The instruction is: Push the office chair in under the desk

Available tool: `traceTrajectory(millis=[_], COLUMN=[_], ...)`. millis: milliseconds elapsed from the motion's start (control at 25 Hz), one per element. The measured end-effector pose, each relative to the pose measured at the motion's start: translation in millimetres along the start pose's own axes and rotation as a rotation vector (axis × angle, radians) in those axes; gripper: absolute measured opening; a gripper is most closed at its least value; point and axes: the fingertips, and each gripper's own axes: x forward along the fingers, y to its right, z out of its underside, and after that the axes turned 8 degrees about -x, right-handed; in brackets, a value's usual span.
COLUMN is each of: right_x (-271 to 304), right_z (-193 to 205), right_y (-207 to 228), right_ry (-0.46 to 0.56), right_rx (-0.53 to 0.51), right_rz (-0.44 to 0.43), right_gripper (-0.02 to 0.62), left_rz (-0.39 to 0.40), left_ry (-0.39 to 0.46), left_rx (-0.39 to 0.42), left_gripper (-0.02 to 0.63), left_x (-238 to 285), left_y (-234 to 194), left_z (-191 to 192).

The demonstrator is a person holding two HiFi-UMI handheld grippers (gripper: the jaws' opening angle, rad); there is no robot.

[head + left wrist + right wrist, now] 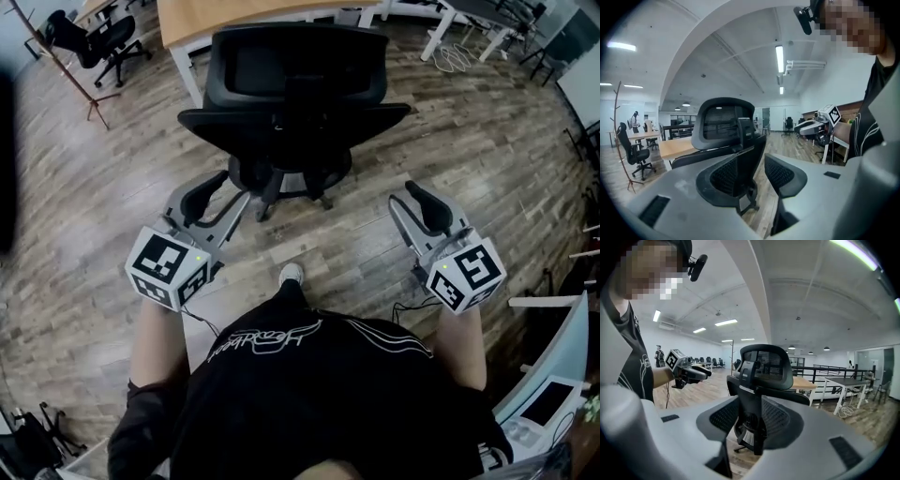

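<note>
The office chair stands at twelve o'clock from the person, its backrest turned toward them and its seat facing the desk, which lies just beyond at twelve o'clock; the chair's base sits on open floor, so it looks not yet tucked under.

The left gripper is at about eleven o'clock and the right gripper at about one o'clock, one to each side of the chair and a little short of it; neither touches it. Each gripper view shows its jaws about half apart with nothing gripped; the chair shows through the gap, well beyond the pads.

The step in hand seems to be the approach, before any contact; the push itself has not begun. The next move probably calls for bringing both grippers onto the backrest, one at each edge, and pressing evenly toward twelve o'clock. An uneven push would likely swivel the chair on its castors rather than roll it straight; the desk's white leg at eleven o'clock of the chair wants clearance.
</note>
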Motion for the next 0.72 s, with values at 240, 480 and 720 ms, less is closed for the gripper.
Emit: traceTrajectory(millis=[240, 480, 720], right_x=[50.2, 91.1, 115.0], right_z=[13.1, 25.0, 38.8], right_y=[48.3, 78.6, 106.1], right_ry=[-0.127, -0.218, -0.325], right_rx=[-0.103, -0.190, -0.409], right_rz=[0.078, 0.095, 0.130], right_gripper=[0.198, 0.255, 0.275], left_rz=[-0.116, -0.181, -0.172], left_ry=[-0.091, -0.199, -0.296], left_rx=[0.112, 0.285, 0.471], left_gripper=[0.221, 0.239, 0.264], left_x=[21.9, 37.4, 52.6], left_y=[-84.9, -144.5, -172.5], left_z=[8.6, 15.6, 27.0])
